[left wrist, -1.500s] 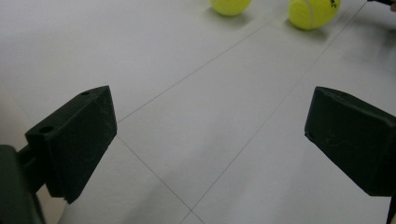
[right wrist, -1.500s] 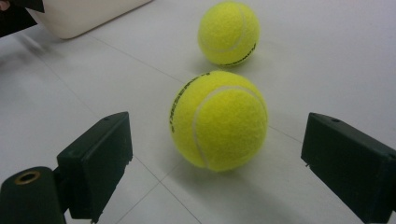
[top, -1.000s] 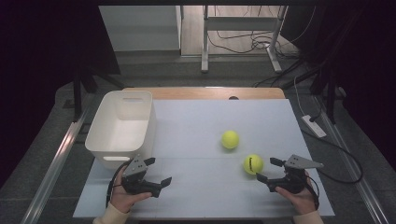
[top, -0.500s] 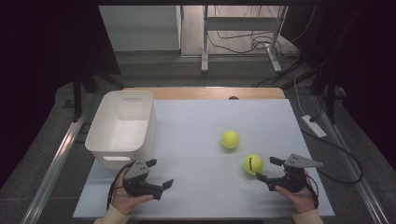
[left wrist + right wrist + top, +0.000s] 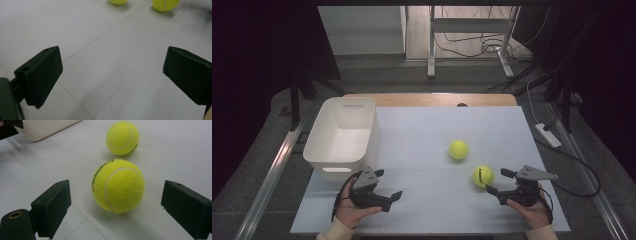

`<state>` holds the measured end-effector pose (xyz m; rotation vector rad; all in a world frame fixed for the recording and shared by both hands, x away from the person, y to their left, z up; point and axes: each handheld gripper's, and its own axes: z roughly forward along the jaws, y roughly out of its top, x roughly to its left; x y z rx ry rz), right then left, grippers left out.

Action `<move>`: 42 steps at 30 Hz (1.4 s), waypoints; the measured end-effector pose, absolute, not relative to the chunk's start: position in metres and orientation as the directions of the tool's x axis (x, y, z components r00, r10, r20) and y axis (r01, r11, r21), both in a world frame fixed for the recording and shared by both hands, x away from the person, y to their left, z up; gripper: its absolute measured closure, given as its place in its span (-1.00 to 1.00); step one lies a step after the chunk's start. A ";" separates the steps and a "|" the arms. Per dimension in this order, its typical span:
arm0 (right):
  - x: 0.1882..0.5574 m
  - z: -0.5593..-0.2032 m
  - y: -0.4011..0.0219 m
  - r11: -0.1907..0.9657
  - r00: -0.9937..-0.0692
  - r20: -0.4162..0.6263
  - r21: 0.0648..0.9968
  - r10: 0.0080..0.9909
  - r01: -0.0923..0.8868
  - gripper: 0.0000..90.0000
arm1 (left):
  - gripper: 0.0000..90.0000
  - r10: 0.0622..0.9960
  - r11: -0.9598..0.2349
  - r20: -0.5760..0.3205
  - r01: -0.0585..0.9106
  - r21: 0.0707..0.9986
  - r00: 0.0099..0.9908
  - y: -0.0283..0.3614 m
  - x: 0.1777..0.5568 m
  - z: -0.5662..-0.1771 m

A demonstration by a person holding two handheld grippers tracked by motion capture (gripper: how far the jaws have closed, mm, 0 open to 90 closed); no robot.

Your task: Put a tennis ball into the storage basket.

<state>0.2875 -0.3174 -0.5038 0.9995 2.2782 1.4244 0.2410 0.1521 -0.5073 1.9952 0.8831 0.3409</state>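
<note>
**Inspector A:** Position of the right gripper point(image 5: 498, 182)?

**Inspector B:** It sits at the near right of the white table point(image 5: 422, 135), held in the person's right hand point(image 5: 528, 204). Its jaws stand wide apart and hold nothing. The nearer tennis ball point(image 5: 483, 175) lies on the table just ahead of the jaw tips, with a gap on either side in the right gripper view (no contact seen there).

**Inspector A:** And the second ball?

**Inspector B:** The farther tennis ball point(image 5: 458, 149) rests on the table beyond the first, toward the middle and near it but apart. In the right gripper view the nearer tennis ball point(image 5: 118, 185) shows dark lettering along its left flank; the farther tennis ball point(image 5: 122, 138) lies behind it.

**Inspector A:** The left gripper point(image 5: 387, 185)?

**Inspector B:** At the near left, in the left hand point(image 5: 353, 207), low over bare table. Jaws wide, empty. Its own view looks across the surface to both balls at the top edge, well apart from it.

**Inspector A:** Anything else on the table?

**Inspector B:** A white bin point(image 5: 323, 146) at the left edge, upright, just beyond the left gripper. Its visible inside is bare.
</note>
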 end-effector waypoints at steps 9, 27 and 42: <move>0.287 -0.504 -0.317 0.275 -0.724 0.127 0.870 0.678 0.410 -0.79 | -0.91 0.702 -0.336 -0.111 0.464 0.820 0.704 0.146 0.246 -0.500; 0.288 -0.504 -0.318 0.271 -0.723 0.130 0.870 0.679 0.411 -0.79 | -0.90 0.699 -0.337 -0.125 0.479 0.811 0.704 0.127 0.259 -0.495; 0.288 -0.503 -0.318 0.266 -0.722 0.133 0.872 0.679 0.411 -0.79 | -0.88 0.688 -0.343 -0.133 0.480 0.807 0.714 0.113 0.272 -0.489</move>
